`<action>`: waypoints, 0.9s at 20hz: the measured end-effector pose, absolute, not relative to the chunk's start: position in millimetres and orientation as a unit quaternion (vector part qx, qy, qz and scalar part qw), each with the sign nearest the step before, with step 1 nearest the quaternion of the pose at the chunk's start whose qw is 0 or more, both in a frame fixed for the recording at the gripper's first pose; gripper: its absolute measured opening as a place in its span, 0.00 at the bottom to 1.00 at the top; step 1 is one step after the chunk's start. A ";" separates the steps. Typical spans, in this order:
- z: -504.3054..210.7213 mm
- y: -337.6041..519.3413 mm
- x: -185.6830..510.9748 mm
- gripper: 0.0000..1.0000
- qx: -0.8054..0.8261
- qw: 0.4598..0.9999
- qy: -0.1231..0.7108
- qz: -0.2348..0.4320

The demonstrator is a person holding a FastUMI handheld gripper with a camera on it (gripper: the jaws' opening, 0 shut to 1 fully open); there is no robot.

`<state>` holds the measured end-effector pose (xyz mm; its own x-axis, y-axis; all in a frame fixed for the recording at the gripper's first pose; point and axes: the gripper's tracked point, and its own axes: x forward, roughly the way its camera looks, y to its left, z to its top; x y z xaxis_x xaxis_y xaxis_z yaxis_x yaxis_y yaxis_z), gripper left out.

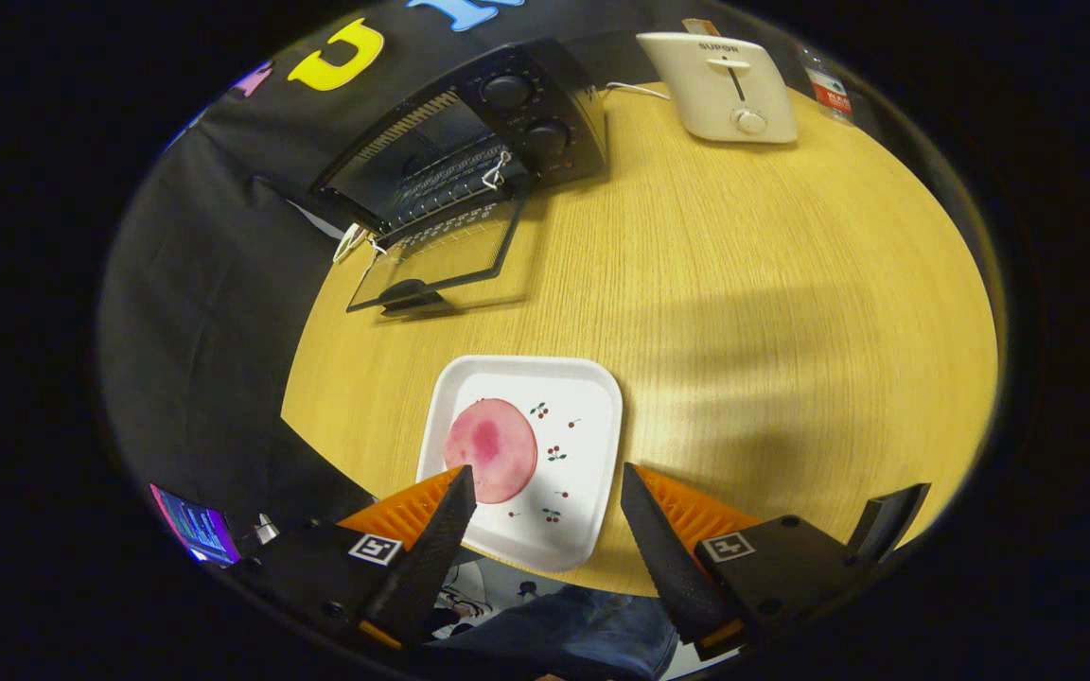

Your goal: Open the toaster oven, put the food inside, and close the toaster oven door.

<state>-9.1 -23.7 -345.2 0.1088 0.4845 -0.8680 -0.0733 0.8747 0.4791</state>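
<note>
- The hand-held gripper (545,478) hangs above the near edge of the wooden table (791,284), fingers spread wide apart, holding nothing.
- A round pink slice of food (491,449) lies on a white square plate (583,397), between the fingertips, just beside the left one.
- The black toaster oven (469,142) stands well beyond, its glass door (441,260) folded down open.

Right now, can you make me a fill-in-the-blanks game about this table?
1. The toaster oven door is ____.
2. The pink round food lies on a white ____.
3. The tool has its fingers spread ____, holding nothing.
4. The pop-up toaster stands on the ____ table.

Missing words: open; plate; open; wooden
</note>
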 end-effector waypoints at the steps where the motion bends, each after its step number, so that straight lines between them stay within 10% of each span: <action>1: -350.3 -22.8 -10.6 0.99 0.164 0.715 0.652 0.191; 4: -351.1 -17.0 -5.1 0.90 0.194 0.688 0.672 0.191; 12: -369.6 -38.4 -7.1 0.05 0.194 0.659 0.708 0.164; 18: -367.0 -33.8 -12.3 0.02 0.219 0.641 0.709 0.197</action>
<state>-12.3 -33.8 -367.0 -0.0828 0.5626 -0.8226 0.0582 0.8267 0.5596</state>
